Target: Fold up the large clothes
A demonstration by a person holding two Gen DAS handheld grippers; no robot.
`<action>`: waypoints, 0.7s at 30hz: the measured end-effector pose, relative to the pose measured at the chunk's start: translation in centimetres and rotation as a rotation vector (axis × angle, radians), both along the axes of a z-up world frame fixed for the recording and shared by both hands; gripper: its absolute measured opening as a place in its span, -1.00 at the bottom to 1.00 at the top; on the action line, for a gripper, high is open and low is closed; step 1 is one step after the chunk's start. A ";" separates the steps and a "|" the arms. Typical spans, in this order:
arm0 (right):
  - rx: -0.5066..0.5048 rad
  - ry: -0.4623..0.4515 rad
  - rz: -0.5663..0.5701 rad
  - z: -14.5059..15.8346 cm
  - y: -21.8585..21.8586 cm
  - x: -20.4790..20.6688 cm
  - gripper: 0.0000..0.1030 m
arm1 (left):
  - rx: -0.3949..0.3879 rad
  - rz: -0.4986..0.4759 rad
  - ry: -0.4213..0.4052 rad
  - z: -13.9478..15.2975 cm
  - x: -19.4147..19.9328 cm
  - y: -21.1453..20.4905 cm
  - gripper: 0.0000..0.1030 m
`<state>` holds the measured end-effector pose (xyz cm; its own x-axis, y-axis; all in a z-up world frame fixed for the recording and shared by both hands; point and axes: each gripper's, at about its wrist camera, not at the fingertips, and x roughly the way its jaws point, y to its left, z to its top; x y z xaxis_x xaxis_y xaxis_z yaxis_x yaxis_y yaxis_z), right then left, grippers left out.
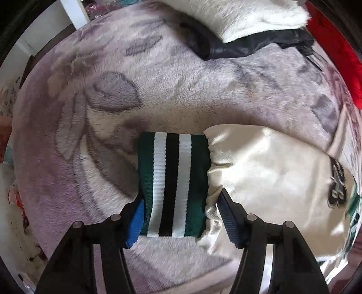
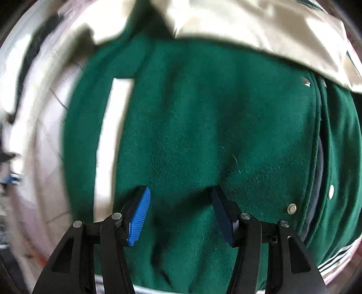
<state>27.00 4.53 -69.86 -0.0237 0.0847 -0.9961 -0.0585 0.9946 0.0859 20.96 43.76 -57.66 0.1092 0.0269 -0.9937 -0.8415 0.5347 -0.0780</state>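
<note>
Your left gripper [image 1: 181,217] straddles the jacket's [image 2: 203,135] striped cuff [image 1: 173,183] at 6 o'clock, jaws wide, nothing pinched (right gripper [image 2: 181,214] likewise open over the green body), so grip the firm ribbing, not the slippery, floppy cream sleeve [image 1: 271,171].

Open blanket left of the sleeve

Bare fleece blanket [image 1: 95,140] spreads left and ahead; a black garment [image 1: 237,48] and white pile [image 1: 244,18] block the far side.

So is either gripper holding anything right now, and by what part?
Nothing is clamped. The left gripper straddles the green striped knit cuff, jaws open. The right gripper is open above the green felt jacket body.
</note>
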 end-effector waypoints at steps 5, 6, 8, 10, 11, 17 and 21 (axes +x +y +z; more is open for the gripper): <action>-0.007 0.060 0.033 0.0 2.4 -4.4 0.14 | -0.062 -0.040 -0.008 4.1 -4.0 -3.5 0.12; -0.012 0.070 0.049 0.0 2.4 -5.8 0.14 | -0.087 -0.040 -0.012 4.2 -5.4 -4.4 0.12; -0.023 0.083 0.084 0.0 2.5 -8.1 0.14 | -0.158 -0.027 -0.027 3.5 -9.1 -7.3 0.12; -0.021 0.104 0.084 0.1 2.4 -10.2 0.14 | -0.248 0.004 -0.056 2.7 -12.5 -8.8 0.12; -0.022 0.112 0.083 0.1 2.4 -10.8 0.14 | -0.286 0.020 -0.073 2.4 -12.9 -9.2 0.12; 0.101 0.187 -0.058 0.4 -1.5 -9.9 0.14 | -0.502 0.186 -0.203 -2.1 -11.4 -10.0 0.12; 0.072 0.034 -0.113 3.1 -3.7 -7.0 0.14 | -0.445 0.256 -0.230 -4.4 -7.8 -7.6 0.12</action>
